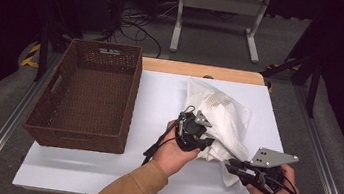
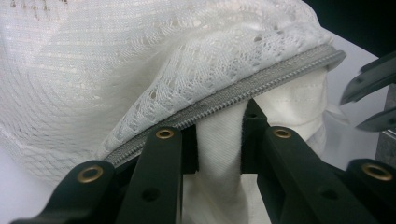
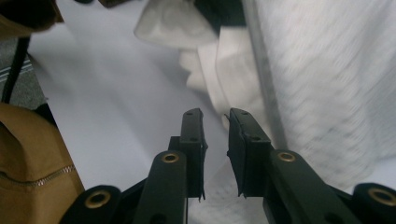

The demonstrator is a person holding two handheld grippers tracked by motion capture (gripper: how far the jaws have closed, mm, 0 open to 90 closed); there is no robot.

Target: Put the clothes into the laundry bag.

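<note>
White mesh laundry bag (image 1: 217, 118) on the bench (image 1: 159, 100), left tongs (image 2: 219, 140) pinching white cloth (image 2: 219, 154) under its zipper (image 2: 261, 84), right tongs (image 3: 215, 116) slightly spread, empty, just beside the bag's edge.

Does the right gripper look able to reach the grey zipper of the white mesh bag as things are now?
Probably yes. The right gripper is open beside the mesh bag, with bare table under it. The left gripper is shut on white cloth just under the zipper, crowding that stretch.

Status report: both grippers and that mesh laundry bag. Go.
Left hand-held gripper clamped on white cloth under the mesh laundry bag zipper. Right hand-held gripper open, holding nothing, beside the bag. Wicker basket off left.
</note>
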